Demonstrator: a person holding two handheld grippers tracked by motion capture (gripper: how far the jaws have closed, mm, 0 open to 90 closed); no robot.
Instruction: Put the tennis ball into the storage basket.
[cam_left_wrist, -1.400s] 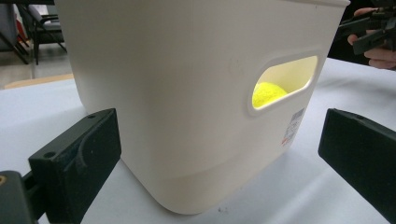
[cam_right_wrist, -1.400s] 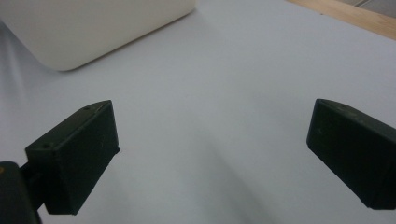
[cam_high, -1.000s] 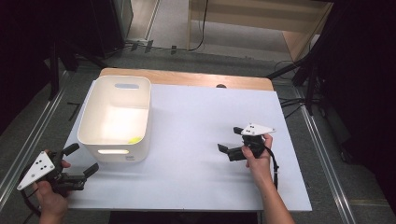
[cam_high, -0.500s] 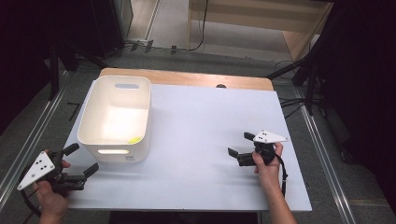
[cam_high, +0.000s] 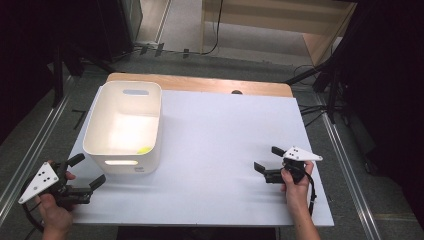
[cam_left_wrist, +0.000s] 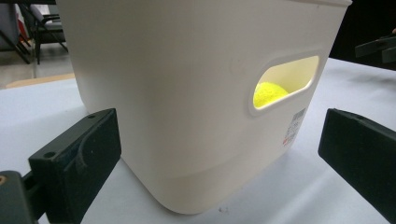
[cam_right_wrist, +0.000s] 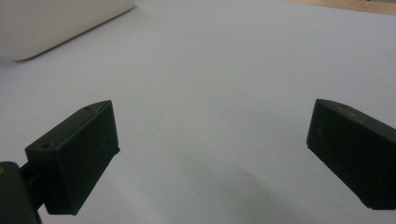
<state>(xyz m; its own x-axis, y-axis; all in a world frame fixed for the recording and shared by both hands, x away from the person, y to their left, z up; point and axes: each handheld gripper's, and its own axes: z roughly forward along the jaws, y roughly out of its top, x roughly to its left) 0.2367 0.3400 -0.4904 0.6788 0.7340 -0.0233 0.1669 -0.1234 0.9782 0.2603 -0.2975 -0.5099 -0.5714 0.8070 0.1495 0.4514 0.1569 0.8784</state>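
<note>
Here, I have a white table (cam_high: 210, 150) with a tub (cam_high: 125, 125) on its left side and both grippers held apart from it.
A yellow ball (cam_left_wrist: 268, 93) lies inside the tub near its front wall; my left gripper (cam_high: 87, 172) sits spread just before that wall, and my right gripper (cam_high: 267, 160), jaws wide, holds nothing over bare table.

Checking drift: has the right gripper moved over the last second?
Yes. In the high view the right gripper has drawn back toward the person's edge and rightward, farther from the white bin.
</note>
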